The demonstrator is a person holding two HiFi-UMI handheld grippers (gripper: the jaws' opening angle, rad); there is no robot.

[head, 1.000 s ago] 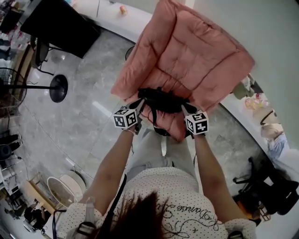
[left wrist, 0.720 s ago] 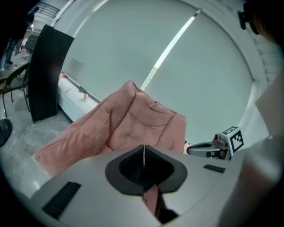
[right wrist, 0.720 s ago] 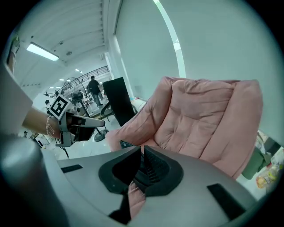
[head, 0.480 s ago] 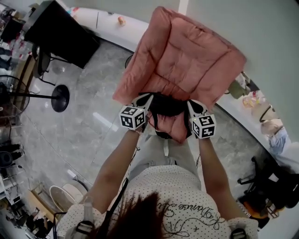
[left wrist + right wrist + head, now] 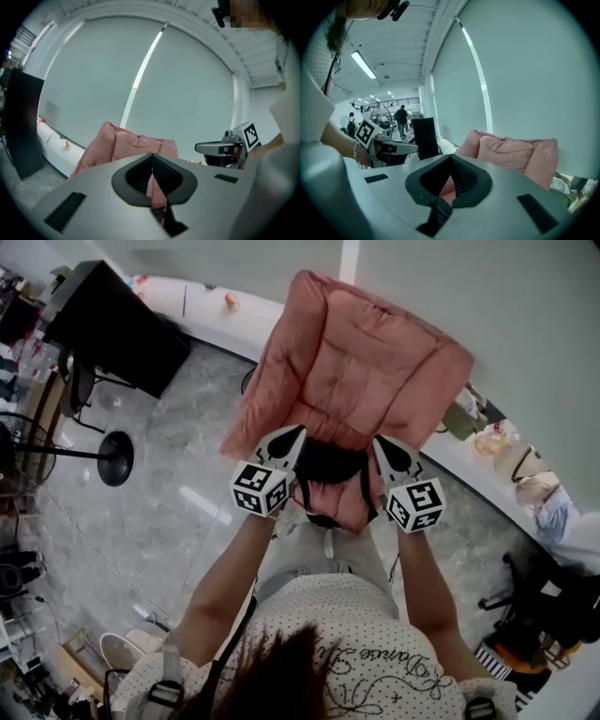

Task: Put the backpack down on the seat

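A small black backpack (image 5: pixel 330 463) hangs between my two grippers, in front of the pink padded armchair (image 5: pixel 361 371) and over the front edge of its seat. My left gripper (image 5: pixel 292 433) is shut on a black strap (image 5: pixel 165 221) at the backpack's left side. My right gripper (image 5: pixel 381 442) is shut on a black strap (image 5: pixel 438 213) at its right side. Two thin straps (image 5: pixel 304 495) dangle below the bag. In both gripper views the jaws are pressed together, with the pink armchair (image 5: pixel 123 146) behind them. The person stands close to the chair's front.
A black cabinet (image 5: pixel 112 324) stands at the far left by a white ledge (image 5: pixel 202 304) along the wall. A stand with a round black base (image 5: pixel 114 457) is on the grey floor at the left. Bags and clutter (image 5: pixel 525 491) and a black chair (image 5: pixel 553 615) fill the right side.
Both grippers have risen with the backpack between them and now point more level. The backpack hangs higher against the chair's front.
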